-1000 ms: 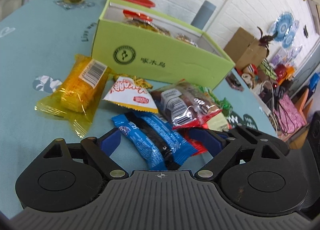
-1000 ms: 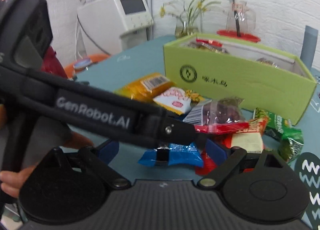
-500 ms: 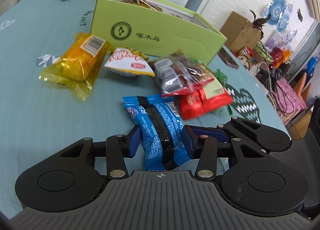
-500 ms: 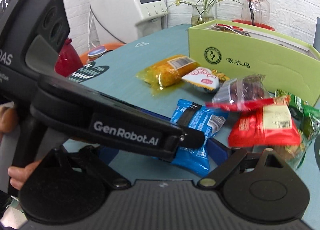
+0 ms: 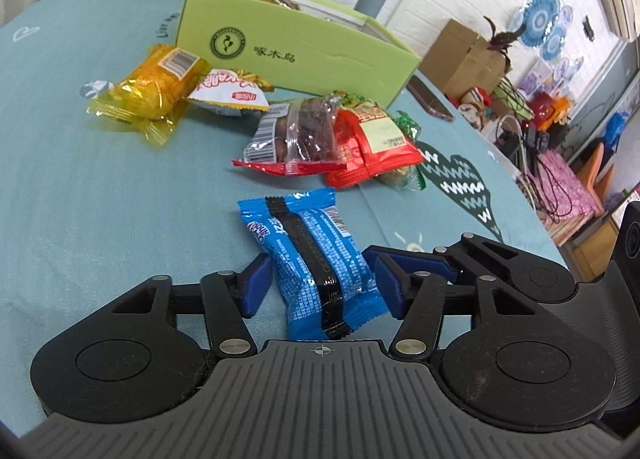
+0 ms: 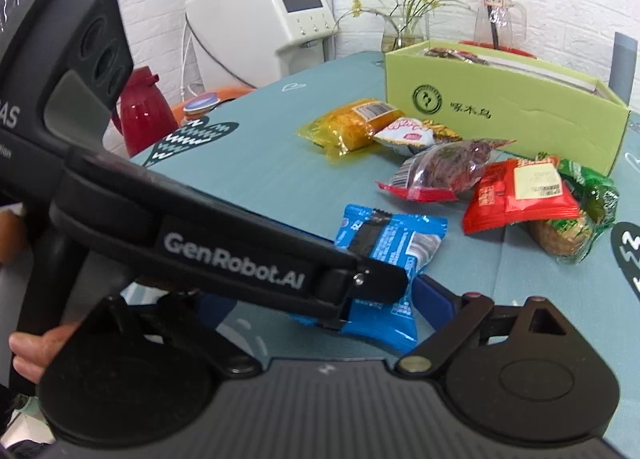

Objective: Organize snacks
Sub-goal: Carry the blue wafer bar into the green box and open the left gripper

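Overhead, so to speak, white brick walls enclose the room; a teal cloth-covered table (image 5: 80, 199) fills both views. At its far side stands an open lime-green cardboard box (image 5: 296, 55) with packets inside. Loose snacks lie before it: yellow (image 5: 154, 89), white (image 5: 228, 93), clear-and-red (image 5: 298, 135) and red (image 5: 372, 143) packets. Nearer lies a blue foil snack packet with a black stripe (image 5: 316, 263), flat on the cloth between the left gripper (image 5: 320, 283) jaws, which have just been opening, pads apart from it. Right gripper (image 6: 320, 311): jaws wide, holding nothing.
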`<state>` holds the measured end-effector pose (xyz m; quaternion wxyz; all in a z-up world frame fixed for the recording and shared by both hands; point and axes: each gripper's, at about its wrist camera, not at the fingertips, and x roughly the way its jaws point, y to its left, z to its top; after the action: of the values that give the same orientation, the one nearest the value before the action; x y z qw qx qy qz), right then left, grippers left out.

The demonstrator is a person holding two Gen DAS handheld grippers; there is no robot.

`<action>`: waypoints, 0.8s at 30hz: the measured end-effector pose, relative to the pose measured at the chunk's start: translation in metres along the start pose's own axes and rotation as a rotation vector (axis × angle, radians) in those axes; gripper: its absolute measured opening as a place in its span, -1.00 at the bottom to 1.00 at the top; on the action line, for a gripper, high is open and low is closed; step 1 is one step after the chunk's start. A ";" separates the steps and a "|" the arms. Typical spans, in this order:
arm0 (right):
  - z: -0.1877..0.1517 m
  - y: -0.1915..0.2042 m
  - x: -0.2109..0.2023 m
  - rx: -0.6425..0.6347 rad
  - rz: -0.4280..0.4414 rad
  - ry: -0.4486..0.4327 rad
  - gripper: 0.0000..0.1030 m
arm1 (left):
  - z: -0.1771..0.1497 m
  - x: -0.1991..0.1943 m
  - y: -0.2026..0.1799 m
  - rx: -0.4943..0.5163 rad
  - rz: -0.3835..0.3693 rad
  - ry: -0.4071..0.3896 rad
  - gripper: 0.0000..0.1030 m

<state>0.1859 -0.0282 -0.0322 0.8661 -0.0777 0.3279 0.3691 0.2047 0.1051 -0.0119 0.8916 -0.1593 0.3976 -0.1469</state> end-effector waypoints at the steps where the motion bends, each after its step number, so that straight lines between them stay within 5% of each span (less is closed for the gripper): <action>1: -0.001 -0.001 -0.001 0.003 -0.005 -0.005 0.80 | 0.000 -0.001 -0.001 0.008 0.005 -0.006 -0.14; 10: -0.004 -0.008 0.009 0.027 -0.029 0.002 0.78 | 0.001 0.005 -0.002 0.035 0.030 -0.014 -0.02; 15: -0.005 -0.001 0.011 0.008 -0.063 -0.011 0.32 | -0.003 0.012 0.001 0.066 0.020 -0.011 -0.66; 20: 0.004 -0.002 -0.014 0.050 0.001 -0.079 0.26 | 0.000 -0.017 -0.003 0.044 0.003 -0.052 -0.70; 24: 0.036 -0.005 -0.021 -0.012 -0.021 -0.162 0.30 | 0.036 -0.031 -0.014 0.068 0.019 -0.122 -0.69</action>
<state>0.1971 -0.0306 0.0086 0.8932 -0.0559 0.2537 0.3671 0.2098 0.1105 0.0372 0.9205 -0.1338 0.3386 -0.1421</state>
